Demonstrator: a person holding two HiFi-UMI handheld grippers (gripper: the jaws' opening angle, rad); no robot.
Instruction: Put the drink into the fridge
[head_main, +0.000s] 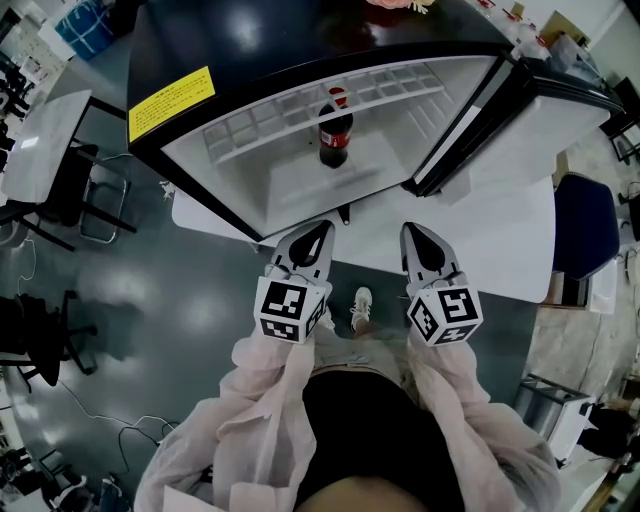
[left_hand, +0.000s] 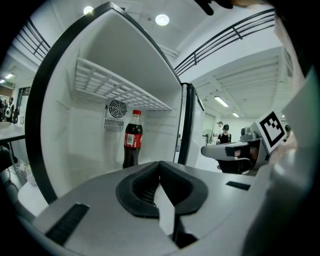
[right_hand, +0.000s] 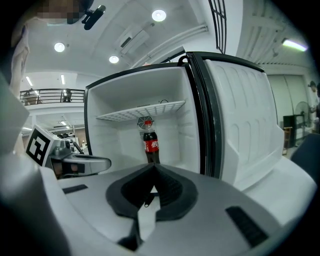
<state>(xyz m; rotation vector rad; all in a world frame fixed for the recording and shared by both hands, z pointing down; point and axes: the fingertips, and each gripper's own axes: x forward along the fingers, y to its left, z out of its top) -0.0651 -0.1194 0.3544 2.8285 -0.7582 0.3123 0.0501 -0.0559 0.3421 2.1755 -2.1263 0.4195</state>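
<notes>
Standing upright on the white floor of the open fridge (head_main: 290, 190), the drink (head_main: 333, 128) is a dark cola bottle with a red cap and red label. It sits in the upper middle of the head view and is the only thing in the compartment. A white wire shelf (head_main: 300, 105) runs across above it. In the left gripper view a small round fan grille (left_hand: 117, 108) shows on the back wall just behind the bottle's neck. The fridge door (head_main: 560, 125) hangs wide open at the upper right of the frame, its inner side white and moulded. A yellow label (head_main: 171, 103) is stuck on the black casing at the upper left.

The left gripper (head_main: 320, 230) and the right gripper (head_main: 412, 232) are held side by side at the centre of the head view, below the fridge opening and well apart from the bottle. Each gripper's own view shows its dark jaws pressed together with nothing between them.

The fridge rests on a white table (head_main: 500, 240). Beneath it lies a glossy grey floor (head_main: 150, 300), with dark chairs (head_main: 50, 330) at the left edge. The person's white shoe (head_main: 361, 305) shows between the two grippers.
</notes>
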